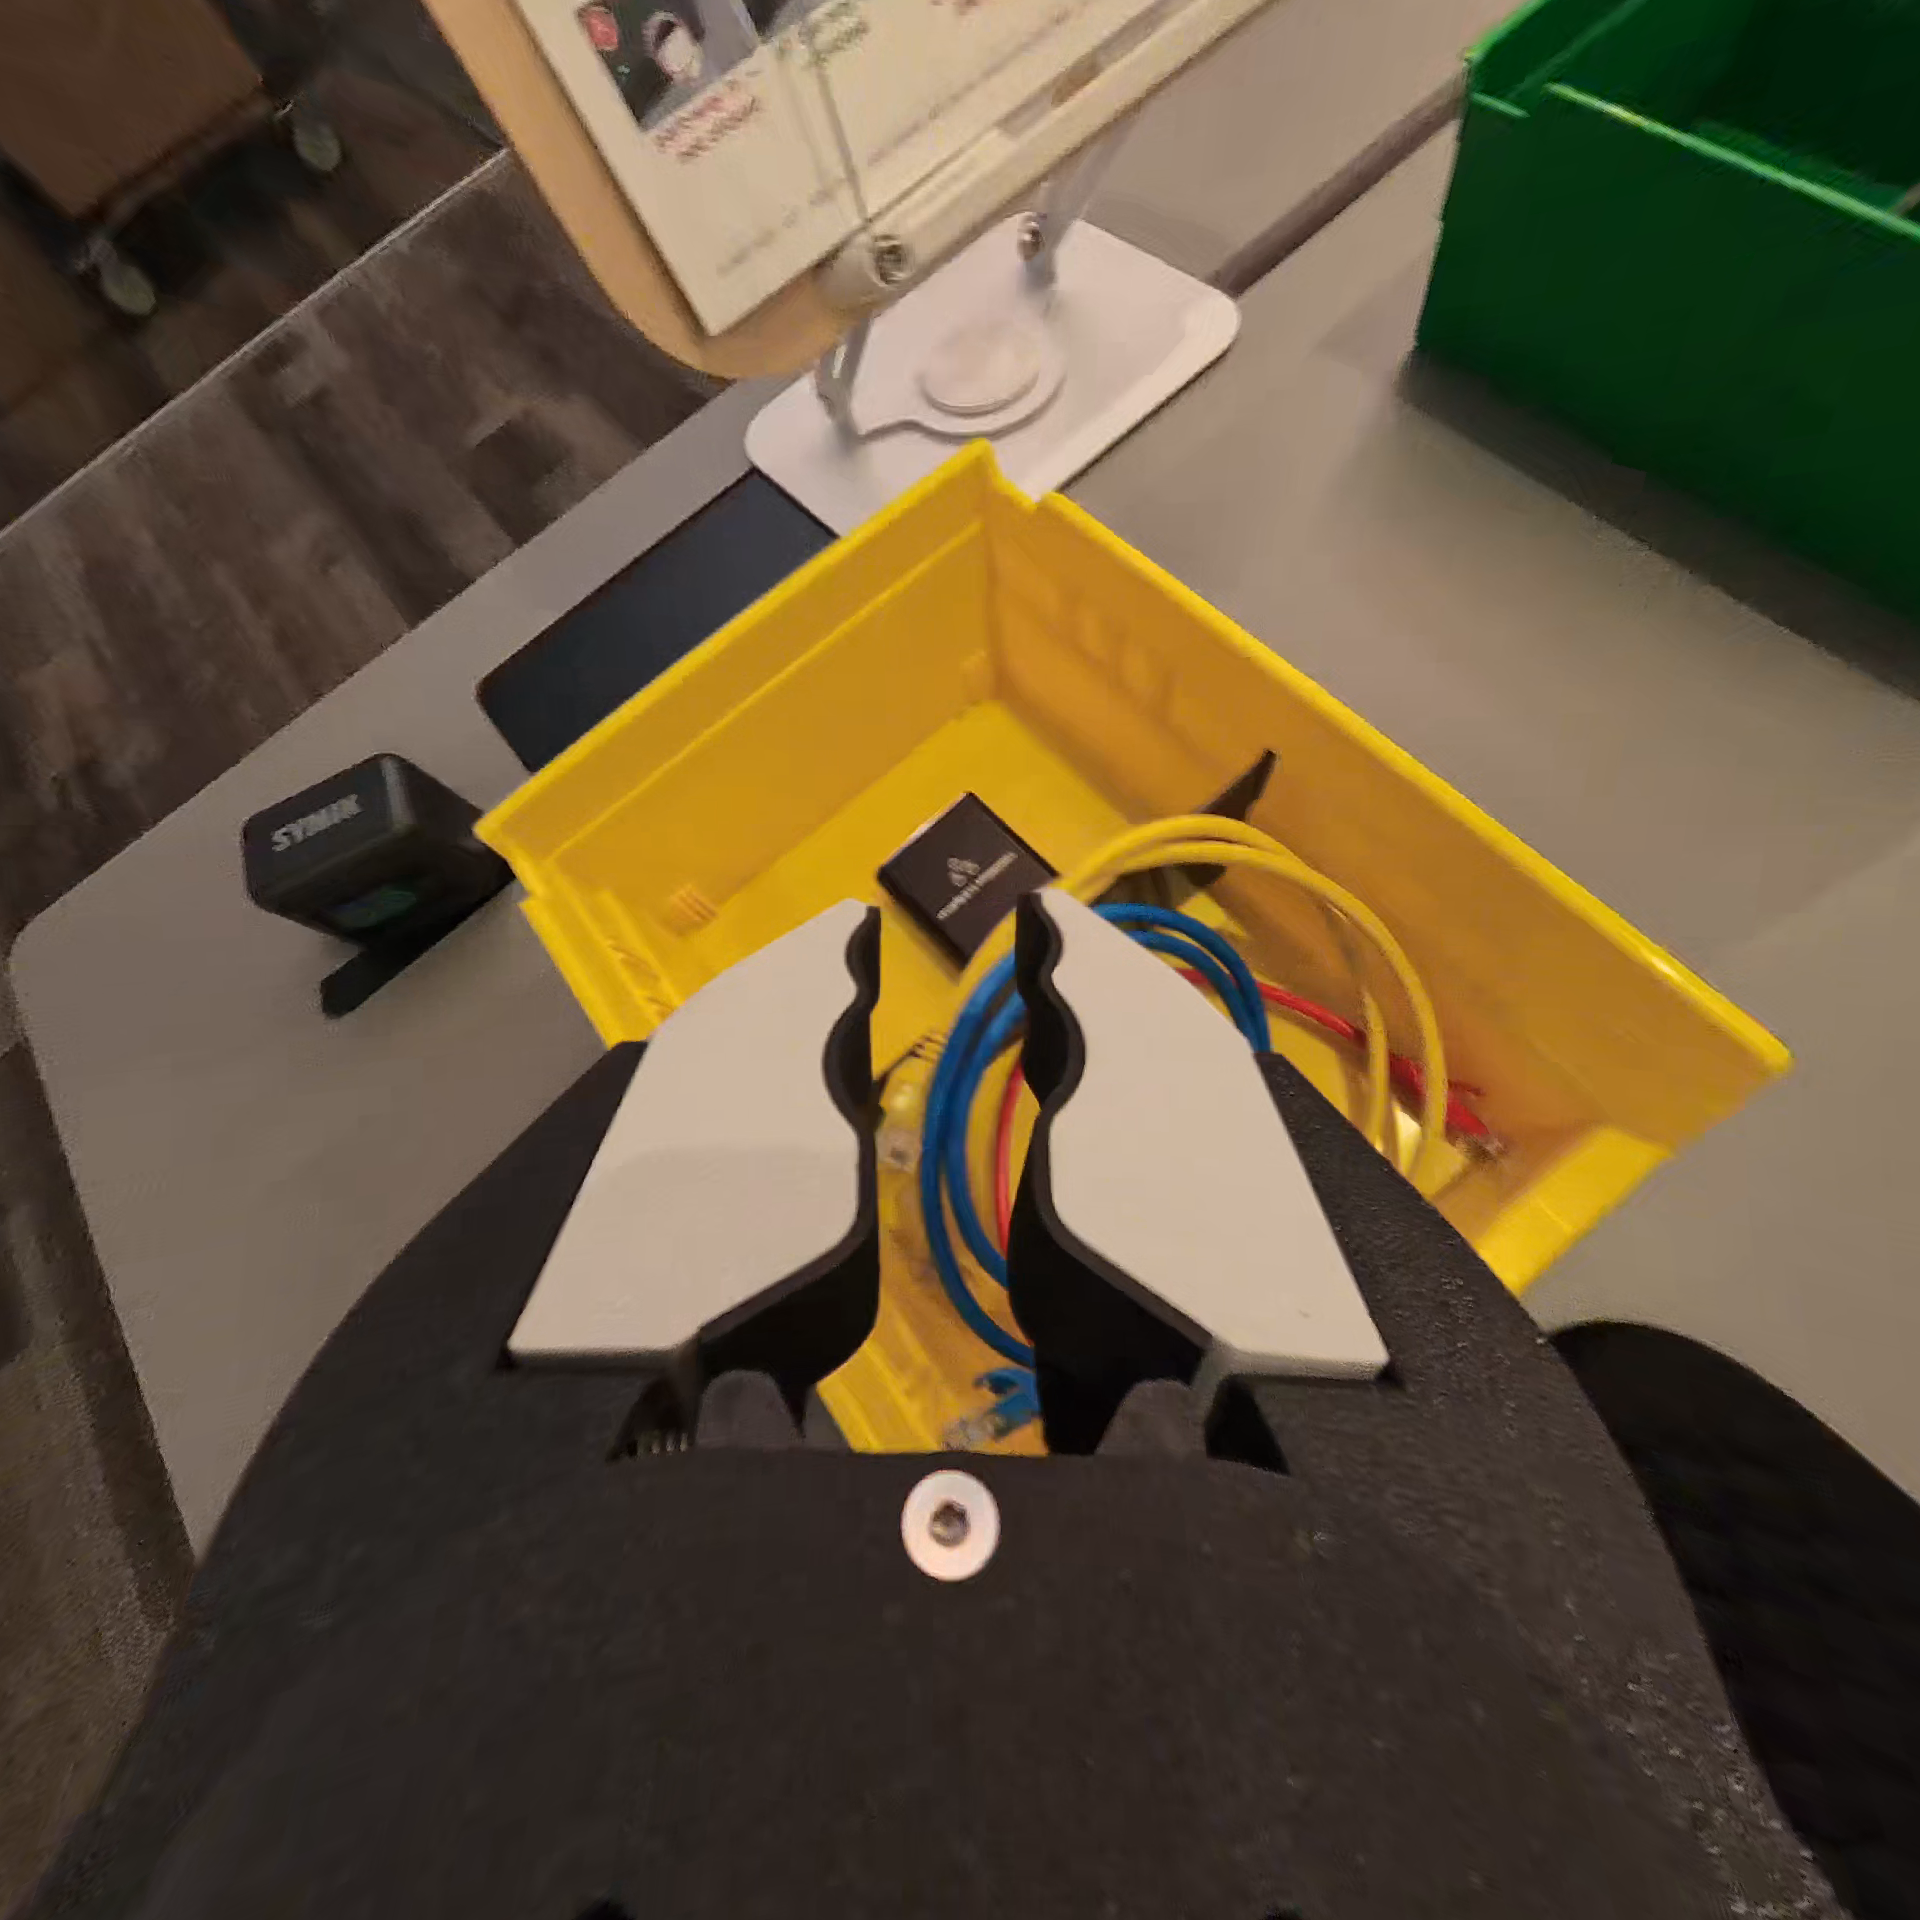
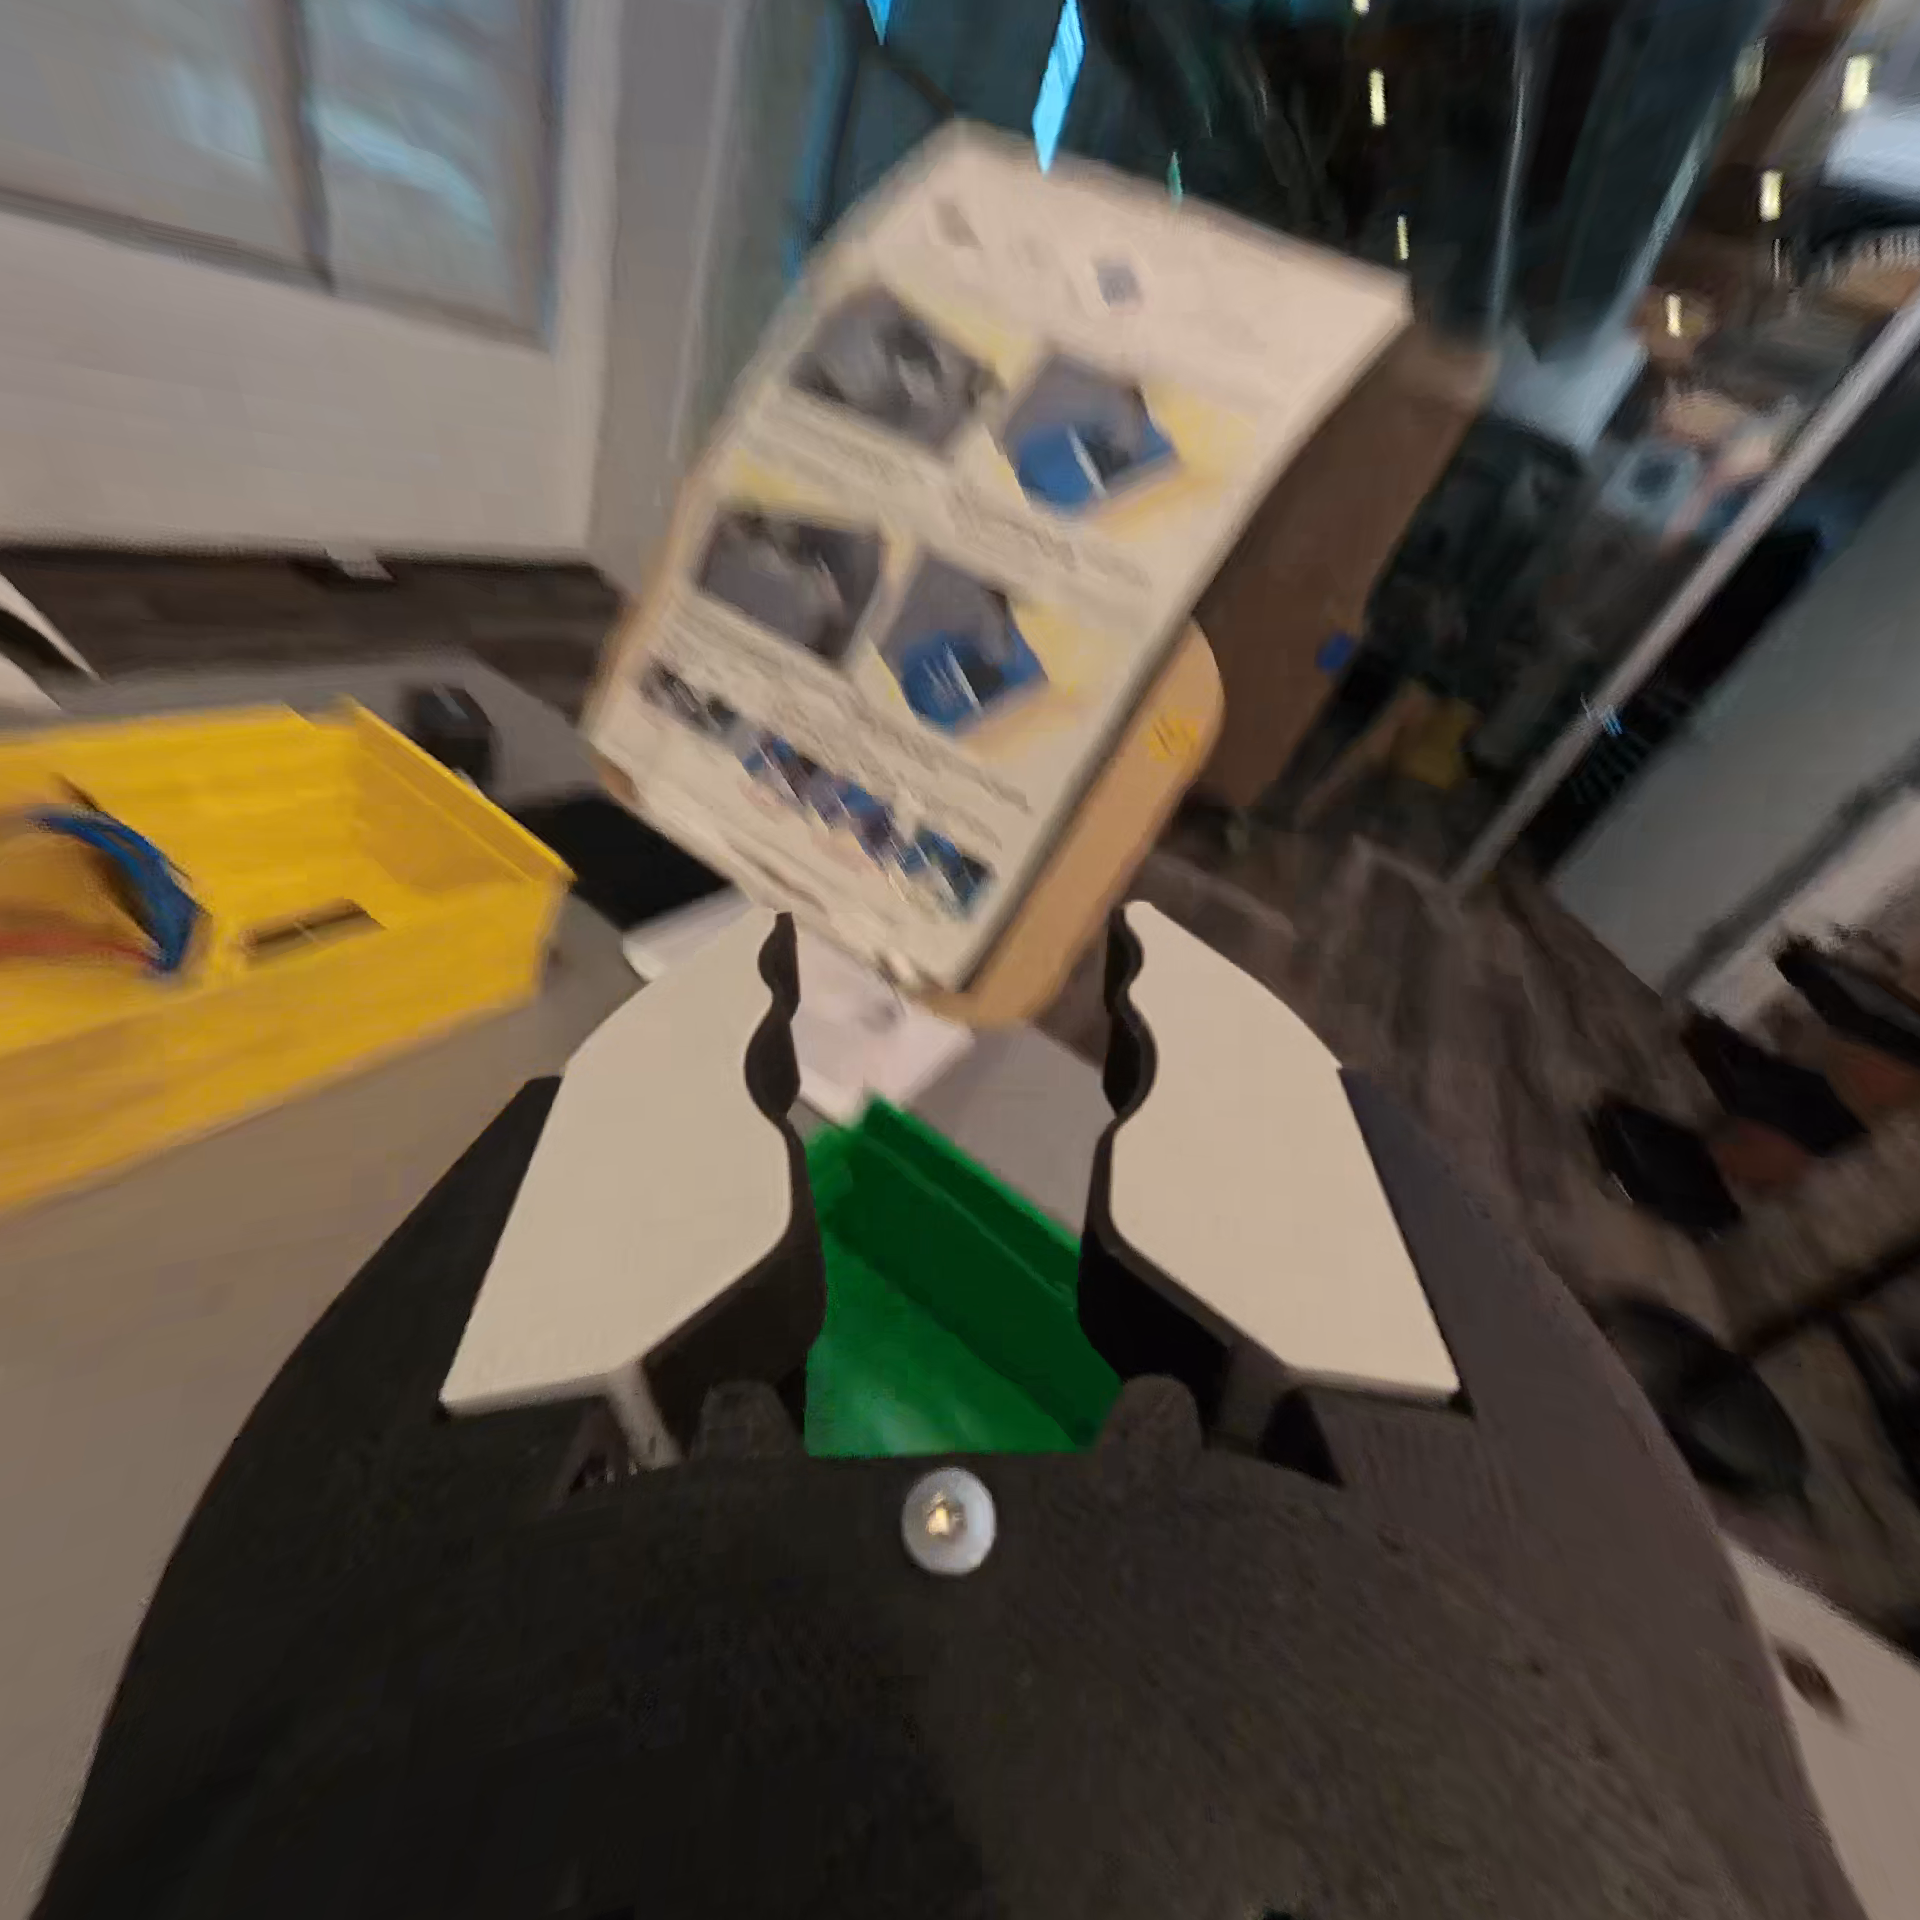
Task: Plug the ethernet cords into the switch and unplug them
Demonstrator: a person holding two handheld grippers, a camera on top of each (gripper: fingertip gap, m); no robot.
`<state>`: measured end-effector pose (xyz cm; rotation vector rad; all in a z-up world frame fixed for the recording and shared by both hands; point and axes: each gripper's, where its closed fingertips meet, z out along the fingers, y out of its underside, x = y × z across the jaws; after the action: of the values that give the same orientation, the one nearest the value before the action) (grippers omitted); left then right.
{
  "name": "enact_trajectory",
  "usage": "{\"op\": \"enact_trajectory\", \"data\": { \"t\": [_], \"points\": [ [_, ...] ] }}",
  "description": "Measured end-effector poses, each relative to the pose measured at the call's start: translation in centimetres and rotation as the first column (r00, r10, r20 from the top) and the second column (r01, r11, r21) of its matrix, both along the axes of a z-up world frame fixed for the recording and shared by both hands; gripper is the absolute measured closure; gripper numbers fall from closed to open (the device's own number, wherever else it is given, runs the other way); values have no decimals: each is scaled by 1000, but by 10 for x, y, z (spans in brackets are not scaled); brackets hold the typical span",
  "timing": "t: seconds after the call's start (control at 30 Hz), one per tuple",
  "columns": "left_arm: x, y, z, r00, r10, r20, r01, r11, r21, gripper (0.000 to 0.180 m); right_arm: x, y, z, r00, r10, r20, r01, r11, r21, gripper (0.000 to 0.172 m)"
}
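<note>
My left gripper (image 1: 945, 904) hangs over the near end of the yellow bin (image 1: 790, 665), its pale wedge-shaped fingers (image 1: 727, 1122) parted with wavy black rubber pads; the jaws stand apart and grip nothing, the cords lying lower down in the bin behind them. Below the gap I see looped ethernet cords: a glossy blue cord (image 1: 961, 1101), a thin red cord (image 1: 1309, 1013) and a yellow cord (image 1: 1351, 904), all round and smooth, coiled on the bin's moulded plastic floor. Just beyond them the switch (image 1: 966, 873), a small matte black box, rests tilted near the bin's middle. Past the bin's far left corner, on the grey bench (image 1: 260, 1122), sits a black rounded cube device (image 1: 353, 842) and a flat dark pad (image 1: 644, 623). Farther still a white stand base (image 1: 1132, 343) carries a printed board (image 1: 790, 135).

My right gripper (image 2: 951, 935) is released, wide apart on air, above the green bin (image 2: 935, 1278); that view is blurred.
</note>
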<state>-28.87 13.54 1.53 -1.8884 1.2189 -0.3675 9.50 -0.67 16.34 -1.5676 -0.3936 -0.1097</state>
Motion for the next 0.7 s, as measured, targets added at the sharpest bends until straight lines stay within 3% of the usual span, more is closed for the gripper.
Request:
{"op": "enact_trajectory", "data": {
  "t": [0.1,0.17,0.23,0.27,0.33,0.37,0.43,0.47,0.53,0.6,0.7],
  "points": [
    [-7,29,10,997,83,-3,-83,996,-41,147,60,5,-61,992,-119,33,124,970,-208,121],
    [-25,51,10,982,183,-46,-186,980,-74,147,99,-1,-111,982,-191,5,176,892,-415,122],
    [-43,66,0,960,259,-111,-271,956,-115,147,119,-8,-157,978,-195,-71,130,840,-526,134],
    [-49,68,-9,949,285,-135,-306,938,-166,146,125,-6,-169,965,-217,-149,99,823,-560,131],
    [-49,67,-25,941,311,-134,-337,894,-295,137,115,-5,-178,905,-233,-355,-31,799,-601,124],
    [-48,67,-30,938,325,-123,-348,877,-332,137,118,-10,-186,899,-283,-333,1,763,-646,120],
    [-49,73,-33,927,357,-113,-374,870,-322,134,151,-22,-198,897,-431,-101,242,668,-704,115],
    [-51,78,-32,918,380,-114,-397,868,-300,133,161,-24,-199,879,-473,-56,301,644,-704,116],
    [-49,85,-34,910,400,-107,-413,851,-324,132,152,-19,-202,855,-481,-196,185,636,-749,118],
    [-46,88,-38,902,418,-111,-427,824,-373,129,146,-9,-211,781,-529,-331,71,602,-795,119],
    [-39,89,-51,892,432,-130,-445,797,-408,130,139,-8,-232,742,-589,-321,71,544,-836,123]
  ]
}}
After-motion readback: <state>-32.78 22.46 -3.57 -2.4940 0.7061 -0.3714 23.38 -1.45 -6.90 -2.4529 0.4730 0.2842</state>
